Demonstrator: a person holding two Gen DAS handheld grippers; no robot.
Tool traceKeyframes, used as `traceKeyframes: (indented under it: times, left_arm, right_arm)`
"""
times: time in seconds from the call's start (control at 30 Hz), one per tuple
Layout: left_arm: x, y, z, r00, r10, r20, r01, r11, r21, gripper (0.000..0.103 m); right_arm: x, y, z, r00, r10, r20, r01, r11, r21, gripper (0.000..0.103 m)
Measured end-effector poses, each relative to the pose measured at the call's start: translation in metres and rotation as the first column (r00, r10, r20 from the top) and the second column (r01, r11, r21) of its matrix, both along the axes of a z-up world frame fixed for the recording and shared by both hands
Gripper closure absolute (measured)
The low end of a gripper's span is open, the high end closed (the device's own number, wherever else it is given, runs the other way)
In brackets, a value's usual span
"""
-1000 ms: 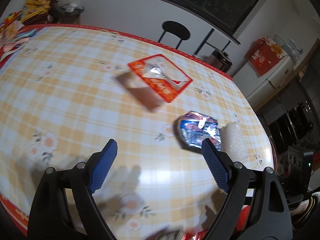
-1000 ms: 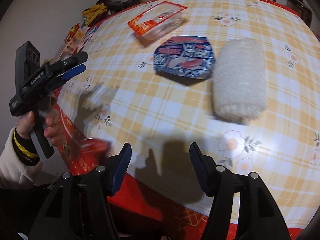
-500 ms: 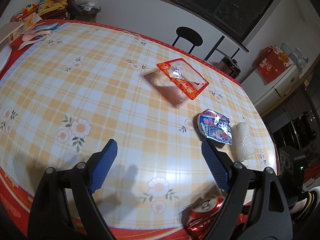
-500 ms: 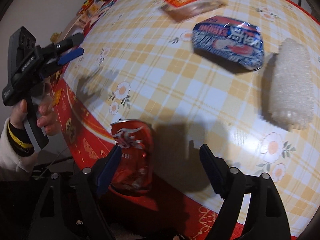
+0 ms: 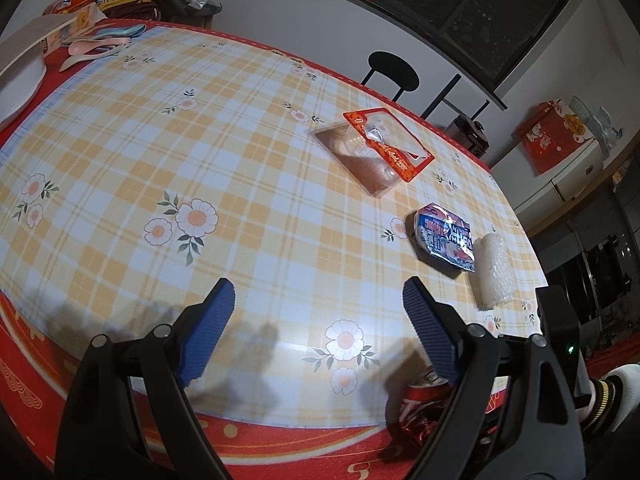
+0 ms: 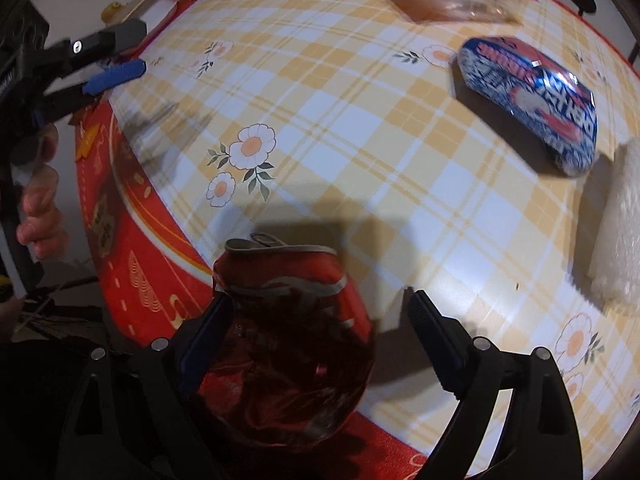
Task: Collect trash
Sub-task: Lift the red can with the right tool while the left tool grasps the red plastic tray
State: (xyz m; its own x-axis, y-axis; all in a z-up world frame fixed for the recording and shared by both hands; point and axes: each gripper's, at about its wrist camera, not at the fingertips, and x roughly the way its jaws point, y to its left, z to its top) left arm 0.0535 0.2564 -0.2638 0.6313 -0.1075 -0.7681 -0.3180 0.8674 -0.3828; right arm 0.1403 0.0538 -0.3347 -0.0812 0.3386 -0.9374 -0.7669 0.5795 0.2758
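A crushed red can (image 6: 288, 344) lies at the near edge of the checked table (image 6: 360, 160). My right gripper (image 6: 320, 336) points down over it, jaws opening. The can sits between them against the left pad (image 6: 208, 336), clear of the right pad. The can (image 5: 424, 404) also shows in the left wrist view. My left gripper (image 5: 316, 332) hangs open and empty over the table's front. Farther off lie a blue foil packet (image 5: 446, 242), a white bubble-wrap roll (image 5: 494, 272) and a clear tray with an orange label (image 5: 380, 152).
The table's red border (image 5: 280, 440) drops off right under both grippers. Spoons and boxes (image 5: 92, 44) crowd the far left corner beside a white bowl (image 5: 20, 84). A black stool (image 5: 394, 76) stands behind the table. A person's hand (image 6: 40, 208) holds the left gripper (image 6: 124, 54).
My right gripper dropped toward the table edge and rolled; the red can came between its widening jaws. The left gripper drew back, so the trash now looks smaller and farther away.
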Motion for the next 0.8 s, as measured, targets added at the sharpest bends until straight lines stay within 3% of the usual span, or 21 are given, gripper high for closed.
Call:
traceKeyframes:
  times: [0.1, 0.23, 0.37, 0.5, 0.8]
  left_arm:
    - [0.0, 0.002, -0.001, 1.0, 0.0, 0.002, 0.0, 1.0, -0.001, 0.018]
    - [0.001, 0.004, -0.001, 1.0, -0.001, 0.003, 0.001, 1.0, -0.006, 0.018]
    - [0.005, 0.005, -0.002, 1.0, -0.008, 0.009, 0.008, 1.0, -0.018, 0.018]
    - [0.019, -0.002, -0.002, 0.999, -0.038, 0.015, 0.039, 0.999, -0.025, 0.018]
    - [0.073, -0.057, -0.007, 0.981, -0.194, 0.004, 0.194, 0.981, -0.003, 0.019]
  right_arm:
    - [-0.004, 0.01, 0.0, 0.998, 0.047, 0.051, -0.045, 0.999, -0.022, 0.019]
    - [0.0, 0.012, 0.005, 0.997, 0.066, 0.048, -0.066, 0.998, -0.003, 0.052]
    - [0.006, 0.004, 0.007, 0.999, 0.036, 0.023, -0.036, 0.999, 0.014, 0.052]
    - [0.025, -0.023, 0.025, 0.995, -0.093, 0.039, 0.089, 0.993, 0.082, 0.053]
    - [0.072, -0.107, 0.066, 0.915, -0.389, 0.109, 0.364, 0.911, 0.193, 0.053]
